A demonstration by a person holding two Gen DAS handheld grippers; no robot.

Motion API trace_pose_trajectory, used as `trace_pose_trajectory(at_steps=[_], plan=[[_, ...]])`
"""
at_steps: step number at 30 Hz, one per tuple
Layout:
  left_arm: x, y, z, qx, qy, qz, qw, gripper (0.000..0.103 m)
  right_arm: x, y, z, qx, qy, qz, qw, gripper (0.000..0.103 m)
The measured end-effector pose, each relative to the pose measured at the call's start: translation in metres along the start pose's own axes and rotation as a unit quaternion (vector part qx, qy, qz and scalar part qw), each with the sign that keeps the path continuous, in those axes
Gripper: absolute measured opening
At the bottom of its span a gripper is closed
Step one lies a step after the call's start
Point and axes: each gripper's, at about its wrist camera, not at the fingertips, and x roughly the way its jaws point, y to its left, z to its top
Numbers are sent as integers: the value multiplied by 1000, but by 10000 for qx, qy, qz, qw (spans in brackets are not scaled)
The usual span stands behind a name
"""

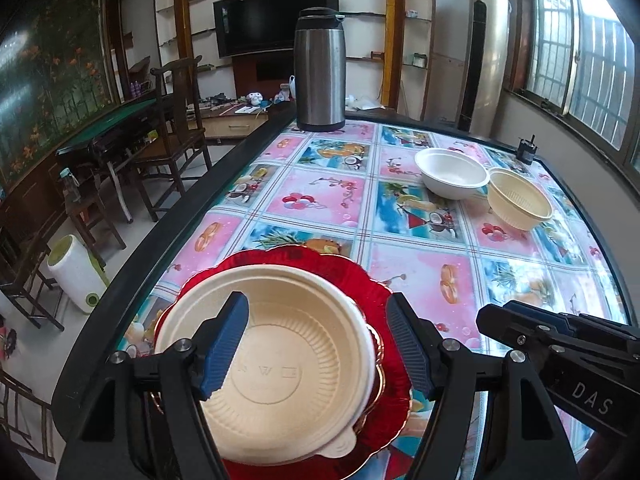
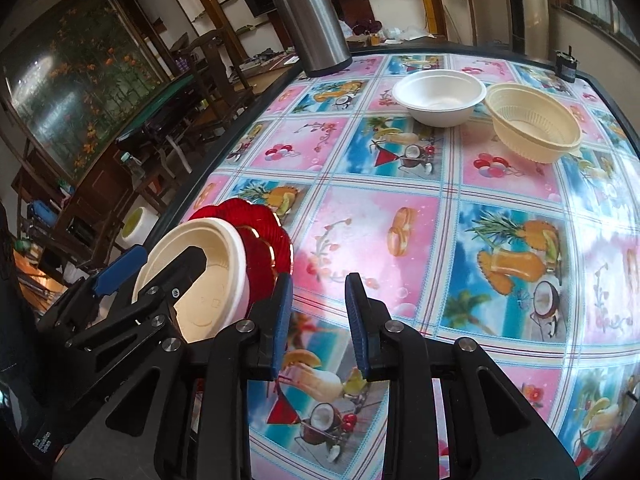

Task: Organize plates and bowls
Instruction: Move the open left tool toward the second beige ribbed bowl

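A cream plate [image 1: 280, 372] rests on top of red scalloped plates [image 1: 384, 392] at the table's near left. My left gripper [image 1: 316, 348] is open, one finger over the cream plate, the other over the red plates' right rim. In the right wrist view the cream plate [image 2: 220, 264] and red plates [image 2: 268, 248] sit left of my right gripper [image 2: 318, 328], which is open and empty above the tablecloth. A white bowl [image 1: 452, 172] and a cream ribbed bowl [image 1: 518, 198] stand at the far right, touching; they also show in the right wrist view as white bowl [image 2: 440, 96] and cream bowl [image 2: 534, 120].
A steel thermos jug [image 1: 320, 68] stands at the table's far edge. A small black object [image 1: 526, 150] sits at the far right corner. The table has a black rim [image 1: 132, 284]; chairs and a white bin [image 1: 76, 280] stand on the floor to the left.
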Motion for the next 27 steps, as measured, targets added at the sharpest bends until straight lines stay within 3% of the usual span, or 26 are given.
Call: trace_pose_trajectory(at_steps=[17, 27], plan=[[55, -77, 50, 158, 486, -488, 9975, 72, -21, -108, 33, 876, -272, -491, 9946, 27], [97, -97, 90, 33, 856, -419, 9954, 72, -25, -166, 64, 1437, -406, -619, 9869, 27]])
